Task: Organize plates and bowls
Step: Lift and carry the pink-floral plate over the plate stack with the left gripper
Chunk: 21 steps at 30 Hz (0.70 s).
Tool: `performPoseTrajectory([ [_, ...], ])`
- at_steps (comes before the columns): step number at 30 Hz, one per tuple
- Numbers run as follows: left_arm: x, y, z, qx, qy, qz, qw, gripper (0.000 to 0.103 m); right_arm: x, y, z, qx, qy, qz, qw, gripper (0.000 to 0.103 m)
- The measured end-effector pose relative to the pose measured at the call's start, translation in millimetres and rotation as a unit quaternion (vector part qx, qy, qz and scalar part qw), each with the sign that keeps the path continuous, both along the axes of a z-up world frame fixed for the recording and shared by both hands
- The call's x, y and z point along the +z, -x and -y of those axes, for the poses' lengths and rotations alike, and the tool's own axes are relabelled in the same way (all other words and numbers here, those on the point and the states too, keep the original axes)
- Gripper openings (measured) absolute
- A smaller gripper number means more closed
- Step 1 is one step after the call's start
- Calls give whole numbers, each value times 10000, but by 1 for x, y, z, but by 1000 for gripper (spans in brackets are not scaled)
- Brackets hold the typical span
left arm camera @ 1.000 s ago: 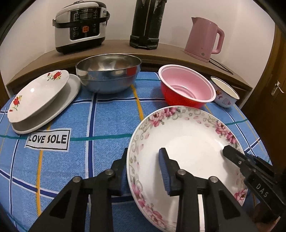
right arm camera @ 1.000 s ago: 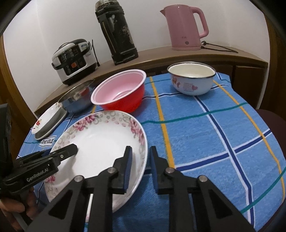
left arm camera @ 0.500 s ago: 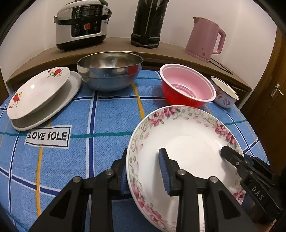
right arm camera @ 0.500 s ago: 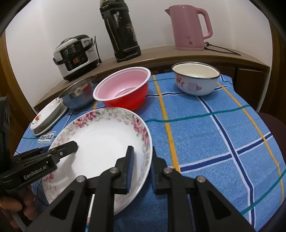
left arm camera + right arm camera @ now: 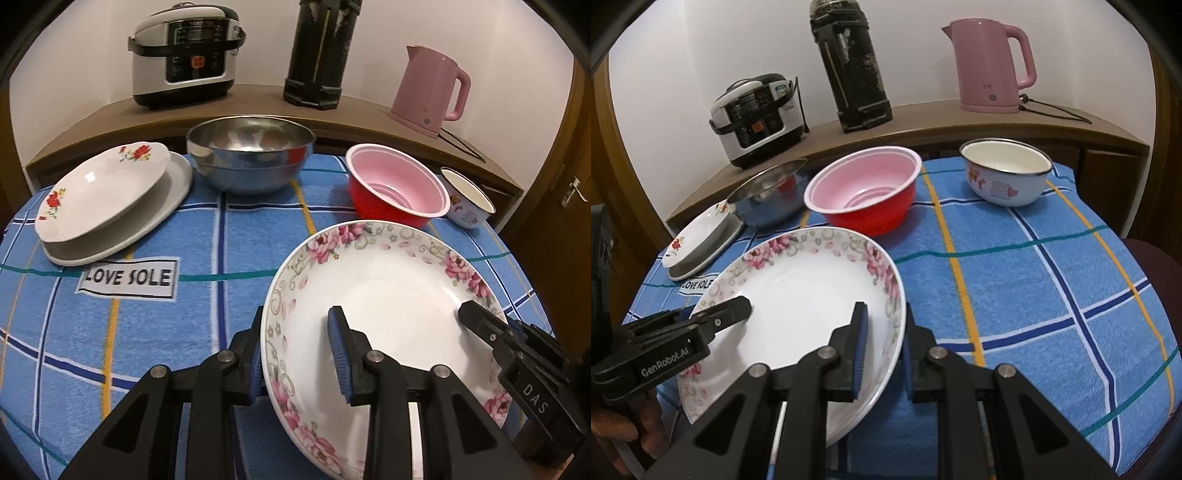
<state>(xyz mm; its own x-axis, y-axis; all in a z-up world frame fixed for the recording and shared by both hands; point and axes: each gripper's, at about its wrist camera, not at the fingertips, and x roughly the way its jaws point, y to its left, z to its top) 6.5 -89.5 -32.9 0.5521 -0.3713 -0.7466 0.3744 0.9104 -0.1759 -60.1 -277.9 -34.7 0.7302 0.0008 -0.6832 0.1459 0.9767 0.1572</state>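
A large white plate with a pink flower rim [image 5: 384, 291] [image 5: 798, 295] is held above the blue checked cloth. My left gripper [image 5: 295, 354] is shut on its near-left rim, one finger inside and one outside. My right gripper [image 5: 882, 354] is shut on its right rim in the same way; it also shows in the left wrist view [image 5: 517, 347]. A red-flowered plate [image 5: 99, 188] lies on a plain white plate [image 5: 162, 214] at the back left. A steel bowl [image 5: 251, 155], a red bowl with pink inside [image 5: 395, 188] and a small enamel bowl [image 5: 1008, 173] stand along the back.
A wooden shelf [image 5: 258, 103] behind the table carries a rice cooker [image 5: 184, 51], a dark thermos [image 5: 321, 51] and a pink kettle [image 5: 432, 88] with a cord. A "LOVE SOLE" label [image 5: 127, 278] is on the cloth. The table's right part [image 5: 1052, 295] is blue cloth.
Both grippers have lifted the flowered plate a little and carried it slightly toward the back; both grips are unchanged.
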Motion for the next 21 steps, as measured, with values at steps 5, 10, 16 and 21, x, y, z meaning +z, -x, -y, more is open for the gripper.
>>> performPoseTrajectory([
  [5,3,0,-16,163,-6,94,9998,34,0,-1,-13,105,49,10,9999,17],
  [10,8,-2,-37,350,113,128,9992,34,3,-7,-31,278,48,37,9996,17],
  [16,16,-3,-61,588,232,253,9977,34,11,-15,-51,485,53,155,9987,17],
  [21,24,-7,-78,755,304,345,9961,34,18,-24,-68,631,33,256,9977,17],
])
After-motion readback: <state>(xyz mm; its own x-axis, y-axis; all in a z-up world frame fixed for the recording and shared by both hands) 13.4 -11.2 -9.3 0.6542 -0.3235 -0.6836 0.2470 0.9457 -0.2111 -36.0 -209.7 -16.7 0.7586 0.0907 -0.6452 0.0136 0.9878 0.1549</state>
